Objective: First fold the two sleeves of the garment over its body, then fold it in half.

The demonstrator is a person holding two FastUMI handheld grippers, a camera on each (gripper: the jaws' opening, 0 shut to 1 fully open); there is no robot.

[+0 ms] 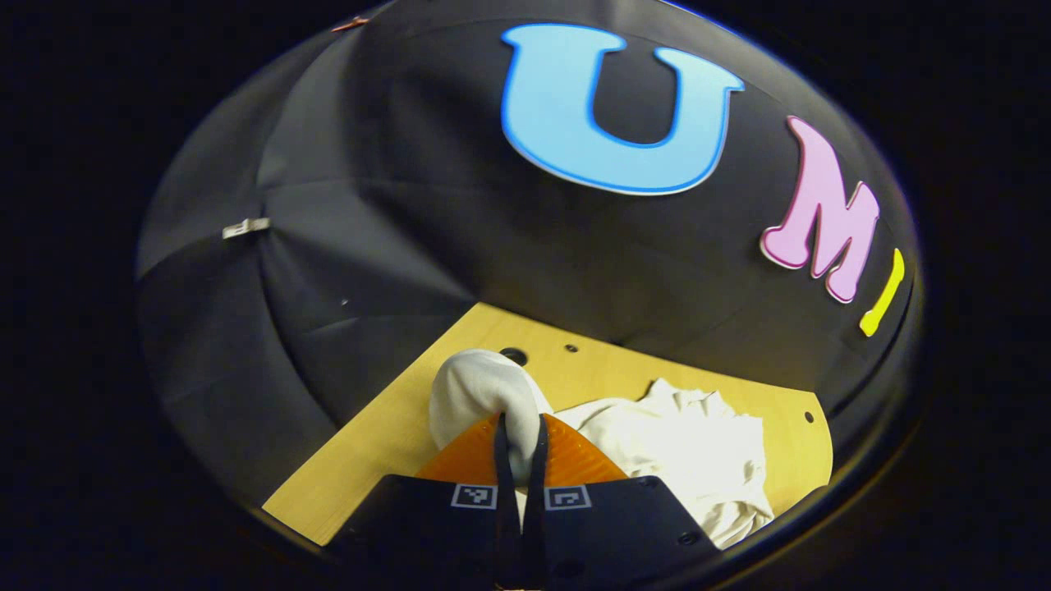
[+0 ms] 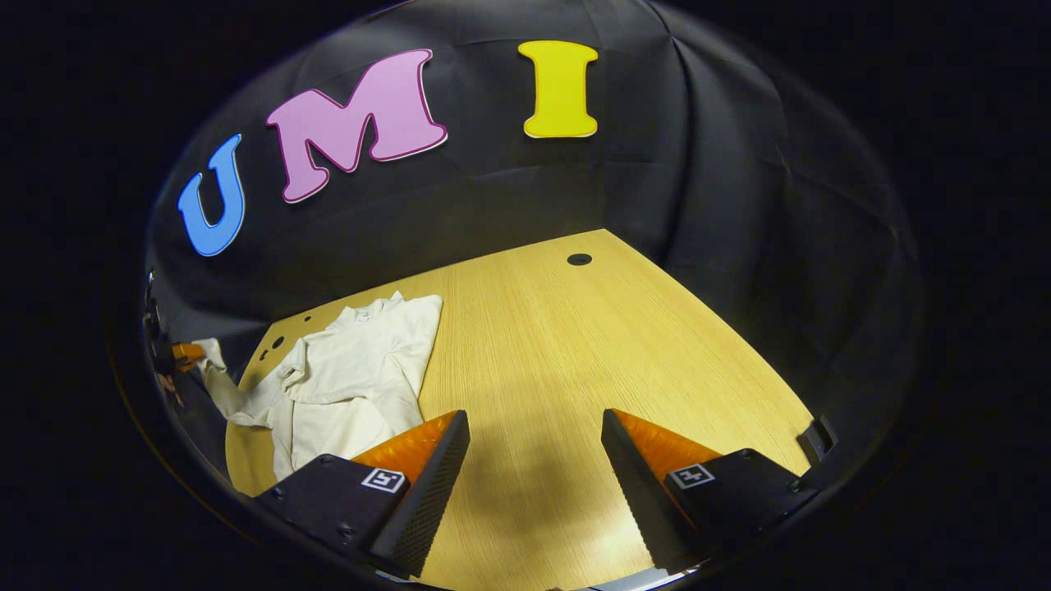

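Left gripper view: the left gripper [image 1: 519, 447] pinches a sleeve [image 1: 480, 394] of the shirt [image 1: 681, 447], probably to fold it over, while the right gripper [image 2: 534, 460] hangs spread above the bare table [image 2: 575, 345].

The left gripper view sat low and close behind the garment [image 1: 690, 443], facing the wall; the right gripper view looked from farther across the table [image 2: 575, 353], sharing both.

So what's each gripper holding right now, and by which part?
The left gripper is shut on a sleeve of the white garment, pinched near its end. The right gripper holds nothing; its jaws stand open above the table.
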